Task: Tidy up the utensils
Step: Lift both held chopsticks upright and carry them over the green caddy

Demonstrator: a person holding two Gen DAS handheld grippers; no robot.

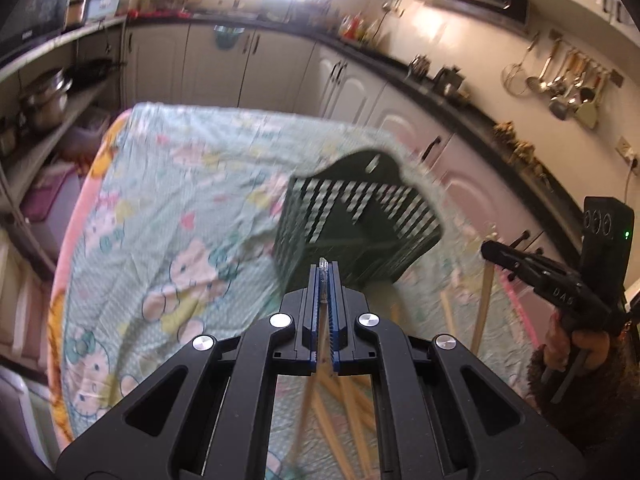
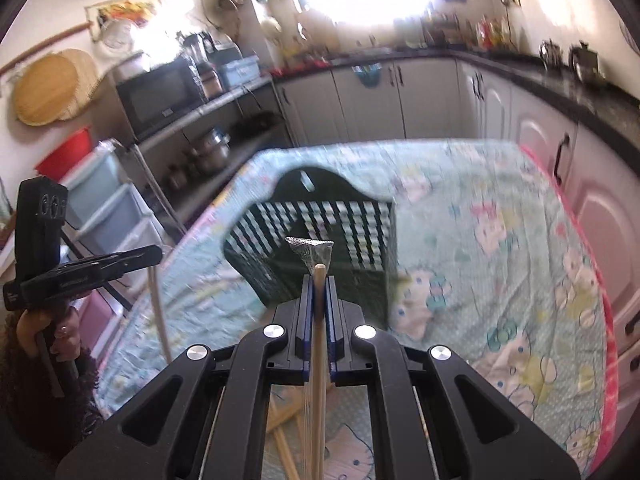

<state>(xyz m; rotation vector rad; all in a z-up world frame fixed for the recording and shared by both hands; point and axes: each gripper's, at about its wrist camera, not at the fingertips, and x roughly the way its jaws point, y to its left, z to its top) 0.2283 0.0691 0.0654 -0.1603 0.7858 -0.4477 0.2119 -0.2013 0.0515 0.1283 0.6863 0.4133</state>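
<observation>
A dark green slotted basket [image 1: 356, 220] stands on the table's patterned cloth [image 1: 168, 208]; it also shows in the right wrist view [image 2: 320, 240]. My left gripper [image 1: 323, 276] is shut on a thin clear utensil [image 1: 322, 280], held above the table just before the basket. My right gripper [image 2: 319, 280] is shut on a wooden-handled utensil [image 2: 319, 340] with a foil-wrapped tip [image 2: 310, 252], close in front of the basket. Each gripper shows in the other's view, the right one [image 1: 532, 272] and the left one [image 2: 88, 270].
Several wooden sticks [image 1: 484, 304] and a pink stick [image 1: 520, 308] lie on the cloth near me. Kitchen cabinets [image 1: 360, 88] and a dark counter ring the table. Shelves with pots [image 1: 44, 100] stand at the left. Ladles hang on the wall [image 1: 568, 84].
</observation>
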